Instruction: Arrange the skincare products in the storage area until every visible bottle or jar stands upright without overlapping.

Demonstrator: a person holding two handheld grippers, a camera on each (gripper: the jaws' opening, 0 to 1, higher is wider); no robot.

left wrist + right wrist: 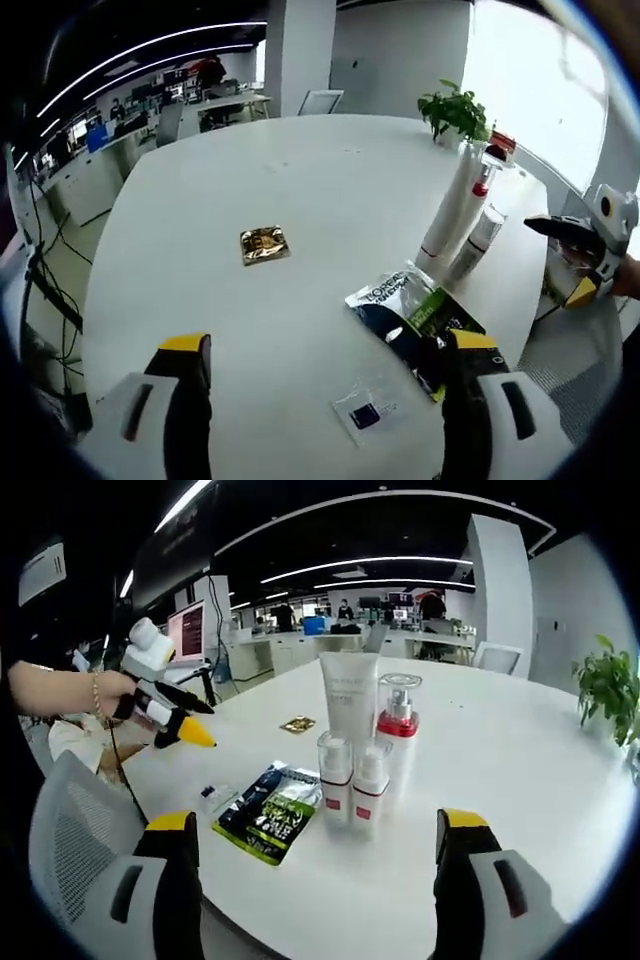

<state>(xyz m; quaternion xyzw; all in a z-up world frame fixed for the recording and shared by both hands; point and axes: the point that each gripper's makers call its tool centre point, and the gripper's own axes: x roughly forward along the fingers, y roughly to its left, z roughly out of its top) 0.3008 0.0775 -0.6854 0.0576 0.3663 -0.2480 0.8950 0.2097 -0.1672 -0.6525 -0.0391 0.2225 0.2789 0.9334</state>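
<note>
In the right gripper view a tall white tube (349,695), a clear pump bottle with a red band (398,720) and two small white bottles (333,777) (369,787) stand upright in a tight cluster on the white table (500,750). My right gripper (325,825) is open just in front of them, holding nothing. The left gripper view has the same tube (450,212) and a small bottle (476,243) standing at the right. A black-and-green sachet pack (413,318) lies flat by my open left gripper (325,352).
A gold sachet (264,244) lies mid-table, and a small clear sachet (365,412) lies near the table's edge. A potted plant (455,108) stands at the far edge. A mesh chair (80,830) sits beside the table. A hand holds the left gripper (182,720) at the left.
</note>
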